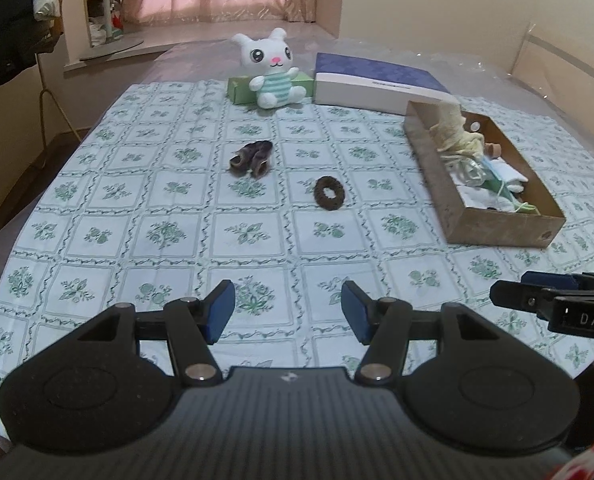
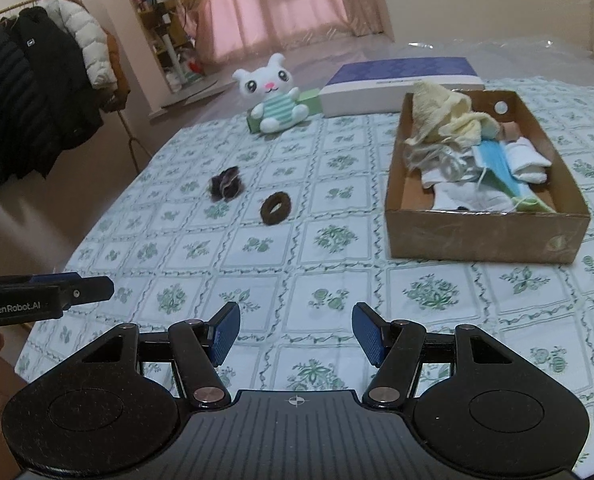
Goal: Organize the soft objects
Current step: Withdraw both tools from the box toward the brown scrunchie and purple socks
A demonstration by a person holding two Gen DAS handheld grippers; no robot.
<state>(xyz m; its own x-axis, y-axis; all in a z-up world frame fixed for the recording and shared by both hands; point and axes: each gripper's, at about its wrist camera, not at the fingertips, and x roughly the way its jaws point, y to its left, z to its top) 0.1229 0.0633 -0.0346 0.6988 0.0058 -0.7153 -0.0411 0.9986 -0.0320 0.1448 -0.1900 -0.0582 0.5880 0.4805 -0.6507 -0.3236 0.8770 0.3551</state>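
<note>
A brown ring-shaped hair tie [image 1: 329, 193] [image 2: 275, 208] and a dark crumpled scrunchie [image 1: 252, 159] [image 2: 226, 183] lie on the flowered cloth mid-table. A cardboard box [image 1: 433, 160] [image 2: 485, 236] at the right holds cloths, a blue face mask [image 2: 497, 168] and other soft items. A white plush bunny [image 1: 275, 68] [image 2: 275, 96] sits at the far side. My left gripper [image 1: 289, 312] is open and empty near the front edge. My right gripper [image 2: 296, 330] is open and empty, to the right of the left one.
A green box [image 1: 239, 88] stands behind the bunny, and a purple-and-white flat box [image 1: 377, 80] [image 2: 401, 84] lies beside it. Coats hang on a rack [image 2: 37, 80] at the left. Pink curtains hang behind.
</note>
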